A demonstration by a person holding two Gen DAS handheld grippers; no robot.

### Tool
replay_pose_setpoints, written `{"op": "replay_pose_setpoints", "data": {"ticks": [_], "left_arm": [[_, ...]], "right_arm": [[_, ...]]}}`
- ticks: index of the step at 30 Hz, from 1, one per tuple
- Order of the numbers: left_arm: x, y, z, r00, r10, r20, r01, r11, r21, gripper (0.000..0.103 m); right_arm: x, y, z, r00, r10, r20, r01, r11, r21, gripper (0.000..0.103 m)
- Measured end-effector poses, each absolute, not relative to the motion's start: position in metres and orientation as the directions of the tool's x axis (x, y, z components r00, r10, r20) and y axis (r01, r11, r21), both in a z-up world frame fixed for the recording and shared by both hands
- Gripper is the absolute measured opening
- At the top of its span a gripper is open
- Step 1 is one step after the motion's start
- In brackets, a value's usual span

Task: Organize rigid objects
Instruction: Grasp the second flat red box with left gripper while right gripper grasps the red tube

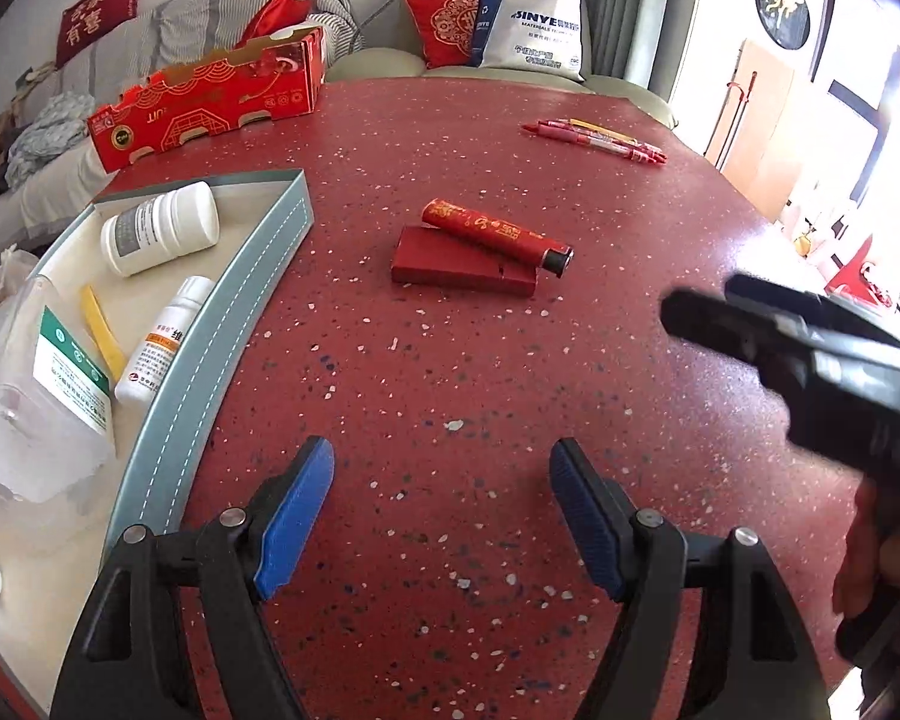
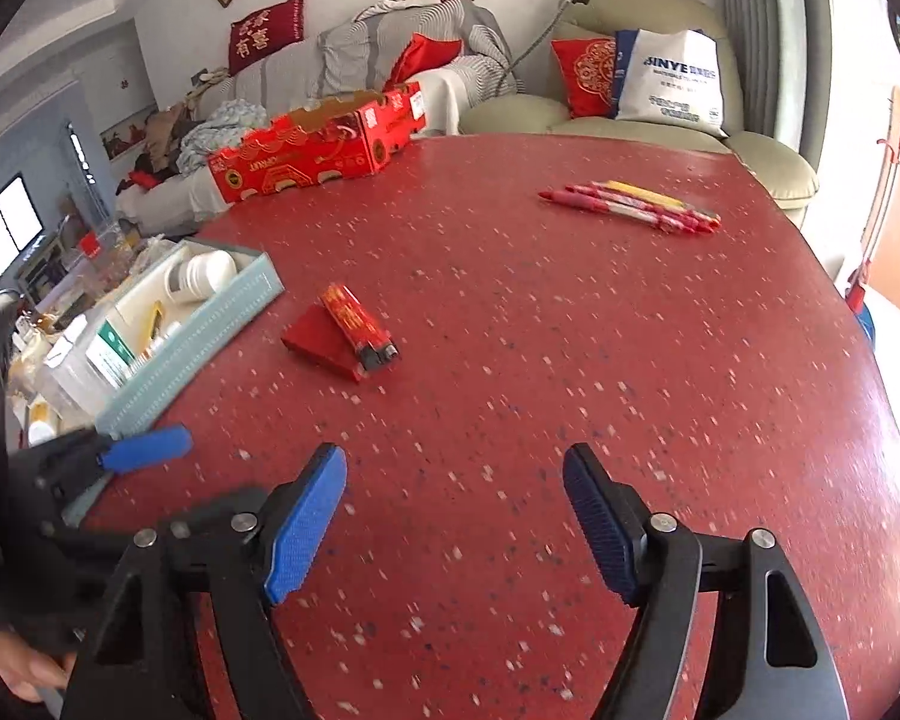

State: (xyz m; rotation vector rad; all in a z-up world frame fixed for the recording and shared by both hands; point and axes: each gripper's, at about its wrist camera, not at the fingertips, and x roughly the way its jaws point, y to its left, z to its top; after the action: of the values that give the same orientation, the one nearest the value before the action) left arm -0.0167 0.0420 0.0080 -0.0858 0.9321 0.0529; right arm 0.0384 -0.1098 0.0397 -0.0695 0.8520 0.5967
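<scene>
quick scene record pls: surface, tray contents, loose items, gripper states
surface: red speckled table
tray: grey tray at the table's left edge, holding a white pill bottle, a second white bottle, a clear box
centre: red lighter lying across a flat red box
far right: bundle of red pens
far left: open red carton
left gripper: open, nothing between the fingers
right gripper: open, nothing between the fingers
</scene>
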Motion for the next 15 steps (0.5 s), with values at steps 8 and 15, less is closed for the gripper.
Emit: {"op": "replay_pose_setpoints", "data": {"ticks": [8,15], "left_arm": [[-0.017,0.049,0.008,0.609,-0.026,-0.793,-0.082,0.992,-0.096,0.082],[-0.015,0.054,0.01,0.619,-0.056,-0.784,-0.084,0.987,-0.137,0.082]], "right_arm": [[0.086,-0.024,0.017,0.398,0.451,-0.799,-0.666,0.741,0.086,0.051],[0.096,-0.059,0.014,0.447,0.428,-0.786,-0.547,0.826,0.138,0.02]]}}
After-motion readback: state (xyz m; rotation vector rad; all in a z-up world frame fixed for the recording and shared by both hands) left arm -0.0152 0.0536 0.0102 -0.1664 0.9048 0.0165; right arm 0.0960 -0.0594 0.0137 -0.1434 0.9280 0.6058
